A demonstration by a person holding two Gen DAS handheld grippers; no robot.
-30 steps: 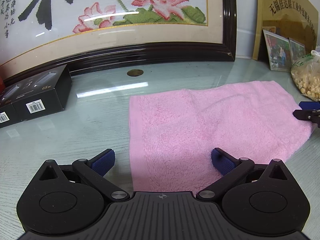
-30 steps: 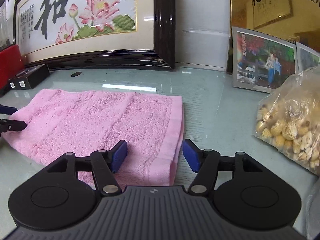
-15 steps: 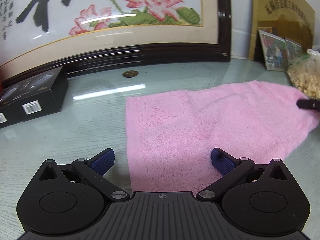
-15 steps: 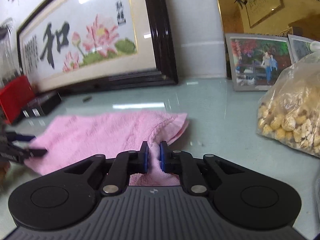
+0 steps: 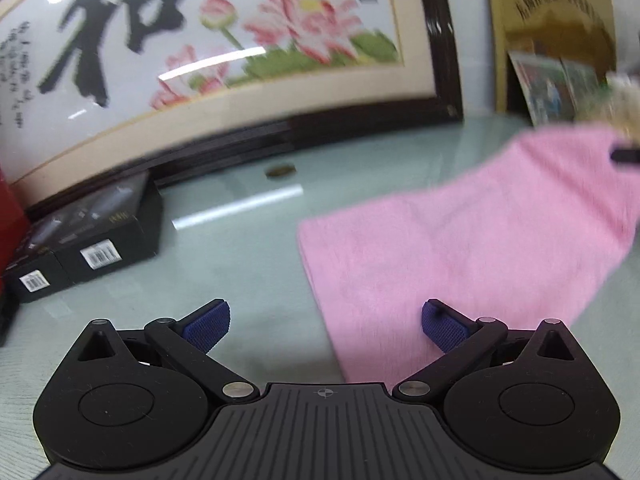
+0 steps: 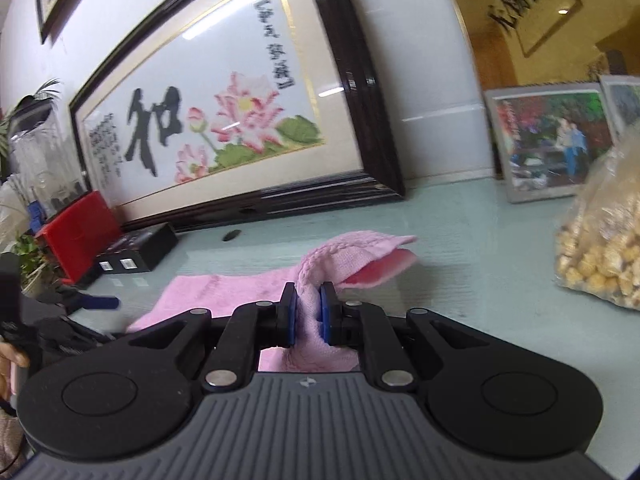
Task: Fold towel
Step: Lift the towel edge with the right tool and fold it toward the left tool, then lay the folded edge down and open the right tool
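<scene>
Towel [image 6: 224, 292], pink terry, lies on the glassy pale-green bench [image 6: 480, 240] with its right end pinched up off the surface. The right gripper [image 6: 307, 314] has its jaws nearly together on a bunched fold of that end; they have just been closing, and the cloth is pressed between the blue pads [image 6: 325, 312]. Beyond the pinch the braided hem rises and droops open toward 1 o'clock, showing its darker pink underside. In the left wrist view the towel [image 5: 460, 248] fills the 3 o'clock half, its left edge running straight from 12 toward 6 o'clock and passing between the jaws of the left gripper [image 5: 326, 326], which stand wide apart and hold nothing; one blue pad [image 5: 444, 326] hangs over the cloth, the other over bare bench. The view is blurred, so contact with the cloth cannot be told. Open bench spreads at 9 to 11 o'clock of the towel, up to the black boxes [image 5: 80, 240] and a small dark disc [image 5: 281, 169] near the framed lotus picture [image 5: 200, 60]. At 3 o'clock in the right wrist view a bag of pale puffed snacks [image 6: 600, 256] sits well apart from the lifted hem, with clear bench between, and a photo frame [image 6: 548, 144] behind it.
</scene>
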